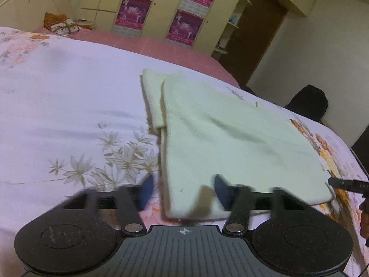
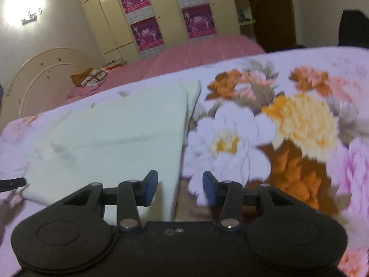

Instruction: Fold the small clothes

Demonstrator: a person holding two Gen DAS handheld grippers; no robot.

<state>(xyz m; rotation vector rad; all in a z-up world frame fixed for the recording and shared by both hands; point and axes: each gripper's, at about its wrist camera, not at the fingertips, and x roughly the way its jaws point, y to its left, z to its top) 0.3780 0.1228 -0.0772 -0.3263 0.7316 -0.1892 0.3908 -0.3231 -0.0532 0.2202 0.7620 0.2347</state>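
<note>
A pale cream small garment (image 1: 230,133) lies flat on the floral bedspread (image 1: 57,92), partly folded, with a narrow flap showing at its far left. My left gripper (image 1: 183,192) is open, its jaws either side of the garment's near left corner. My right gripper (image 2: 180,188) is open and empty over the garment's (image 2: 110,133) near right edge. The tip of the right gripper (image 1: 346,184) shows at the right edge of the left wrist view.
The bedspread (image 2: 288,127) has big orange and white flowers right of the garment. A pink sheet (image 1: 161,46), a headboard (image 2: 41,73), a wardrobe (image 1: 161,7) with purple posters and a dark door (image 1: 253,34) lie beyond. A dark chair (image 1: 309,101) stands past the bed.
</note>
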